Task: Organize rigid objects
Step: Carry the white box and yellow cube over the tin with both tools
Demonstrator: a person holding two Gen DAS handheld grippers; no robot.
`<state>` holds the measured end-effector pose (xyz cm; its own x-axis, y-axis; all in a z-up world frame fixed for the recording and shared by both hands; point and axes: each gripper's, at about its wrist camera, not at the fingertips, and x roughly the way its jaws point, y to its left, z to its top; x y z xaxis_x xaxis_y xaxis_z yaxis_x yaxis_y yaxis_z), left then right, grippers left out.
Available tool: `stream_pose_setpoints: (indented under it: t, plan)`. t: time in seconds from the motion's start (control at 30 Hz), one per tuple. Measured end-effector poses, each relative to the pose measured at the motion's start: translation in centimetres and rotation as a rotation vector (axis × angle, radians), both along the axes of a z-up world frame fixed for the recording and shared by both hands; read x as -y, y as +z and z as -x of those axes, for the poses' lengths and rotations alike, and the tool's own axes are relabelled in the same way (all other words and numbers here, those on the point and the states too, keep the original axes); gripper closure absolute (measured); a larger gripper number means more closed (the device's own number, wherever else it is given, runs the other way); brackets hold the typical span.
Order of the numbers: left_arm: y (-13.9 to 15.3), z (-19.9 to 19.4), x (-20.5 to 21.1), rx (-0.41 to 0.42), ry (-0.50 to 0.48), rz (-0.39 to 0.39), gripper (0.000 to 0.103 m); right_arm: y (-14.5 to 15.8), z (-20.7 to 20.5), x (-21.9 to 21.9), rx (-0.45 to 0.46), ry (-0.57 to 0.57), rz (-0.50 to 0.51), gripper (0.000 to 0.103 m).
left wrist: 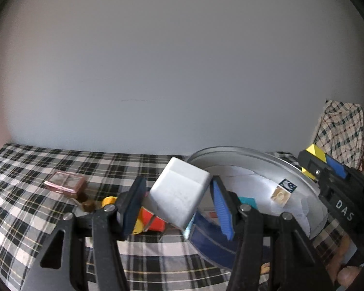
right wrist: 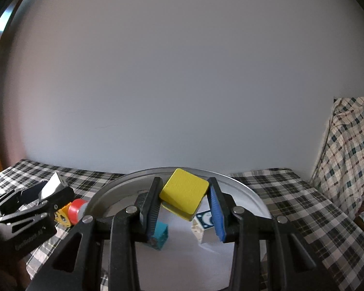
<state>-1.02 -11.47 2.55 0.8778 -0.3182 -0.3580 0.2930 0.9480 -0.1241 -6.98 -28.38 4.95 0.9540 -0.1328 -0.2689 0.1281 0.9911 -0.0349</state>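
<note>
Left fingers (left wrist: 138, 206) clamped on white block (left wrist: 179, 194), right fingers (right wrist: 151, 203) clamped on yellow block (right wrist: 184, 194) above metal tray (right wrist: 250, 194)

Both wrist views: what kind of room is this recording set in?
Probably a bedroom at home, not a lab. The objects lie on a plaid bedsheet spread against a bare white wall, more checked fabric is draped to the right, and a round metal tray sits on the sheet.

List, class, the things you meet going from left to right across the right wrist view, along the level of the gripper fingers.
left gripper holding a white block → red-capped yellow toy → teal block → yellow block in the right gripper → white printed block → plaid cloth
</note>
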Motion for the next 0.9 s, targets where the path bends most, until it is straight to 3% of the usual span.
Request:
stream_pose_setpoints:
  t: [0.9]
  plan:
    - [0.1, -0.9, 6.0, -0.010, -0.067, -0.021, 0.049, 0.1, -1.4, 5.1, -0.041, -0.151, 0.020, 0.063]
